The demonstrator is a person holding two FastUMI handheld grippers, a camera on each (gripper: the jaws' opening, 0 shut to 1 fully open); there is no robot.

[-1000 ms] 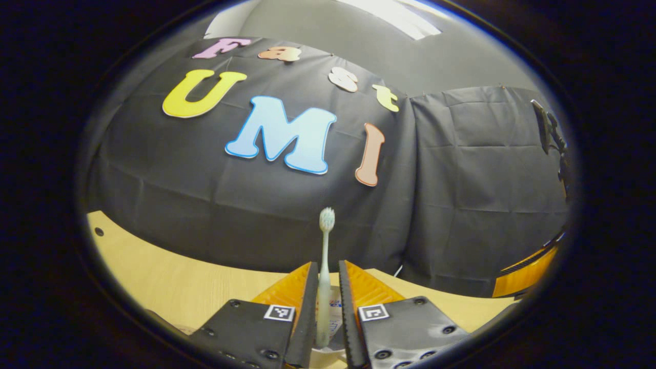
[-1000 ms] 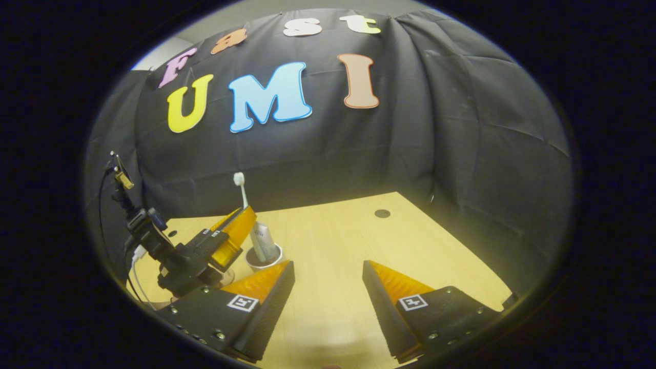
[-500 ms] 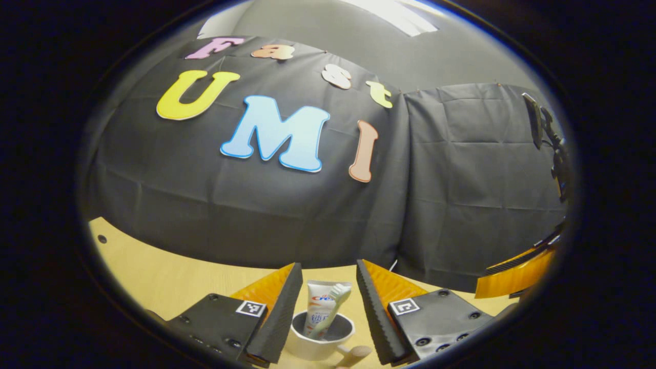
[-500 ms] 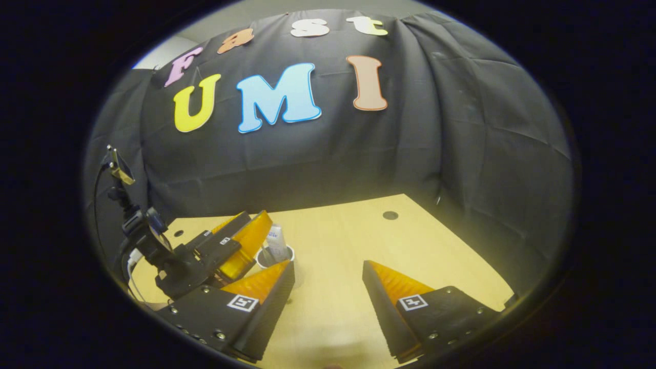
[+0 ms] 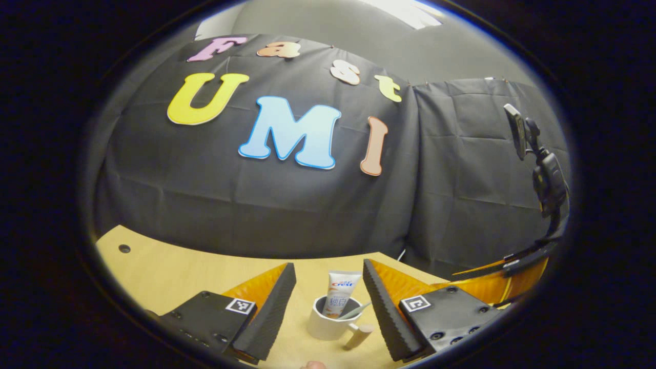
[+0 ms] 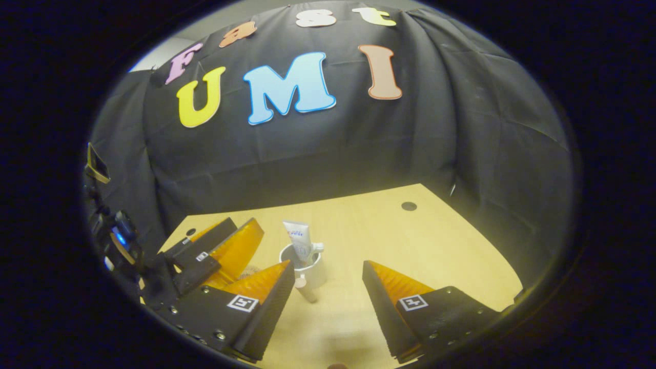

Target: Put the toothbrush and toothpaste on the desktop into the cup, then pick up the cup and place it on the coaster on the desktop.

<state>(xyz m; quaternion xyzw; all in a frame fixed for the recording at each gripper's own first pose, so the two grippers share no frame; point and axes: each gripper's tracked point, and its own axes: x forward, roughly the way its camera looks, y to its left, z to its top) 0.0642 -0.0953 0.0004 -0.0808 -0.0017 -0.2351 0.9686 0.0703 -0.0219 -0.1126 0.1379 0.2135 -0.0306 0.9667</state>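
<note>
Standing upright in the white cup [image 5: 330, 324], the toothpaste [image 5: 342, 292] tube carries red and blue brand lettering near its top, too small to make out for sure. The toothbrush [image 5: 355, 310] lies inside the same cup, its head leaning over the right rim. The cup sits on the wooden desktop [image 5: 169, 271] with its handle [image 5: 359, 336] pointing toward you.

Your left gripper [image 5: 328, 307] hangs wide open with nothing in its grasp — the cup sits in the gap between its fingers, untouched. Your right gripper [image 6: 328, 297] is spread just as wide and holds nothing; in the right gripper view the cup [image 6: 307, 266] stands just beyond its left finger, with the toothpaste [image 6: 300, 238] rising from it.
</note>
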